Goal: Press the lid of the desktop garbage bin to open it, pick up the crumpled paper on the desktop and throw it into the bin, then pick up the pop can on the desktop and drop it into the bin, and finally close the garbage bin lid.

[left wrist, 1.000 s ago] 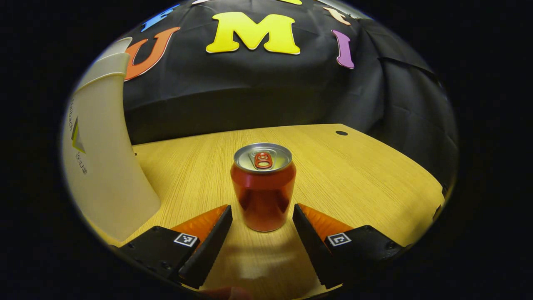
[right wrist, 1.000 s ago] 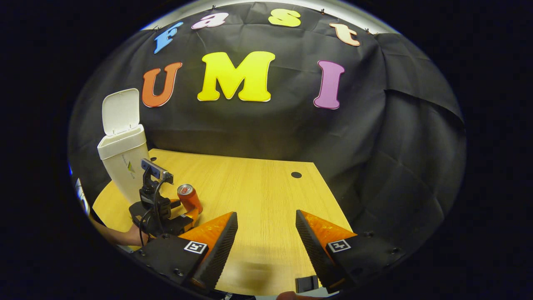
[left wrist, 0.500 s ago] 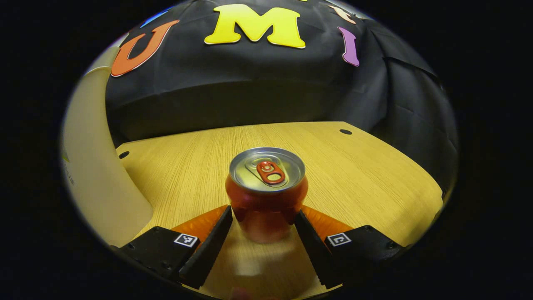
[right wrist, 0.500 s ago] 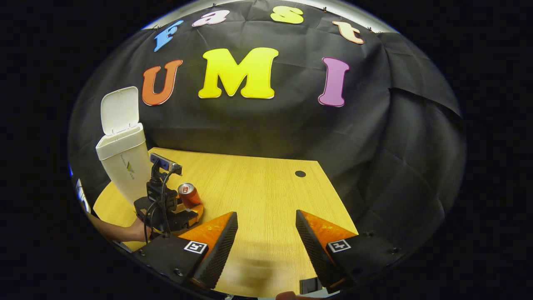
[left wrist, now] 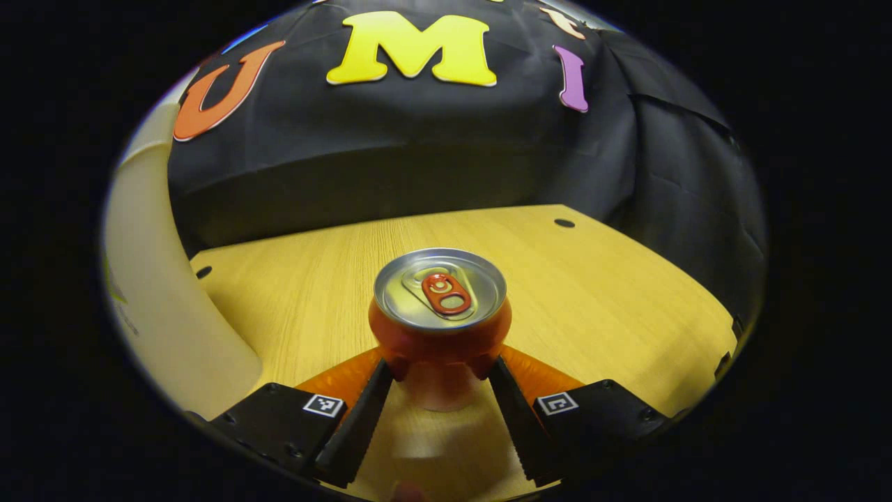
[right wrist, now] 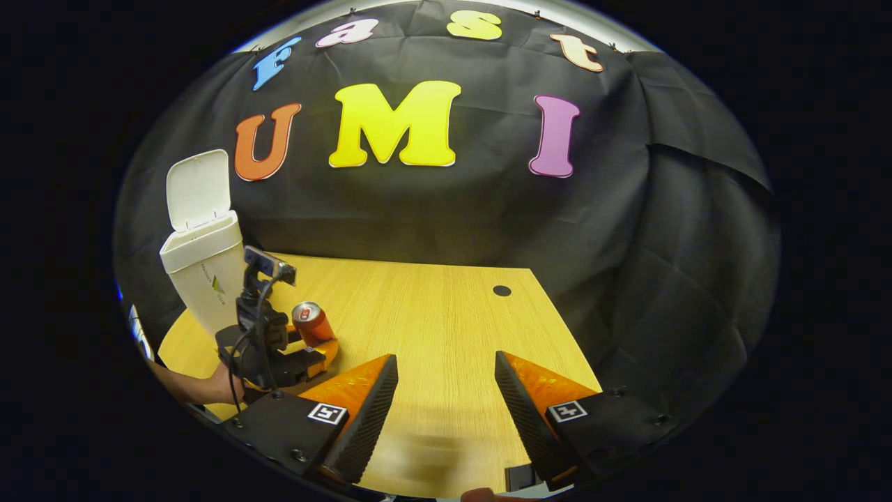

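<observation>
Currently my left gripper [left wrist: 439,373] brackets the pop can [left wrist: 439,317], which stands upright on the desk [left wrist: 613,293]. Both fingers sit against its lower body, one on each side; I judge the grasp closed on it, low on the body. The garbage bin [right wrist: 202,272] stands just beside the can, its lid [right wrist: 197,188] raised, so the transfer path is short. My right gripper [right wrist: 446,390] hovers over bare desk, fingers spread apart and holding nothing, well apart from the can.
</observation>
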### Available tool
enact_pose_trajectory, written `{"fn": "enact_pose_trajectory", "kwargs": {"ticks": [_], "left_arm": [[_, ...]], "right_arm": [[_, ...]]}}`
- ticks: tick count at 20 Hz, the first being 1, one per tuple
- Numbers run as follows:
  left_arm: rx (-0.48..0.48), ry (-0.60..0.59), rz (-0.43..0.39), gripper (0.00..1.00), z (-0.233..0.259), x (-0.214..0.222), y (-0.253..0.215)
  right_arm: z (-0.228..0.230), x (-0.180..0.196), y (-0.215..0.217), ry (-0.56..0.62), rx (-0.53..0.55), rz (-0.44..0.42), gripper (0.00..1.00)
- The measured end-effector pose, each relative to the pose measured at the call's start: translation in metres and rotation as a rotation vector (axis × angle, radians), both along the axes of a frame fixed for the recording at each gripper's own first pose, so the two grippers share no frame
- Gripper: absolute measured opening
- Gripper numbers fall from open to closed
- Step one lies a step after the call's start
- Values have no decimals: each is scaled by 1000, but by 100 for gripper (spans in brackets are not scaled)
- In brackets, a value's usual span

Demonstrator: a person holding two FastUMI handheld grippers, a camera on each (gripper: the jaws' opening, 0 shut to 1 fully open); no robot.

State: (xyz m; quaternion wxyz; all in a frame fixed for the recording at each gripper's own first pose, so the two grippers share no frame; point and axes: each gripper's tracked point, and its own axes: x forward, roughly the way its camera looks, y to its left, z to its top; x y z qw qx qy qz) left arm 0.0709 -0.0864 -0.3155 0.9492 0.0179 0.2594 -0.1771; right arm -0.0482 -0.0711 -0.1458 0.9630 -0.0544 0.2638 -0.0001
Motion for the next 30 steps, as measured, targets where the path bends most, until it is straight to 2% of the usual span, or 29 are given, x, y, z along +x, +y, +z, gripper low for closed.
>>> {"fn": "enact_pose_trajectory", "kwargs": {"ticks": [7,14,16,22,26,30], "left_arm": [[-48,-139,114,84,128,9,38],[30,-292,353,84,235,31,142],[54,-299,432,84,242,33,177],[73,-192,630,84,218,29,271],[87,-104,681,84,189,23,302],[56,-67,687,86,177,26,302]], "right_arm": [[17,-11,21,-65,40,42,89],[30,-7,34,-107,83,70,89],[29,-5,41,-107,100,78,89],[22,-2,75,-79,129,136,89],[21,0,85,-71,126,153,89],[21,3,92,-66,123,158,89]]}}
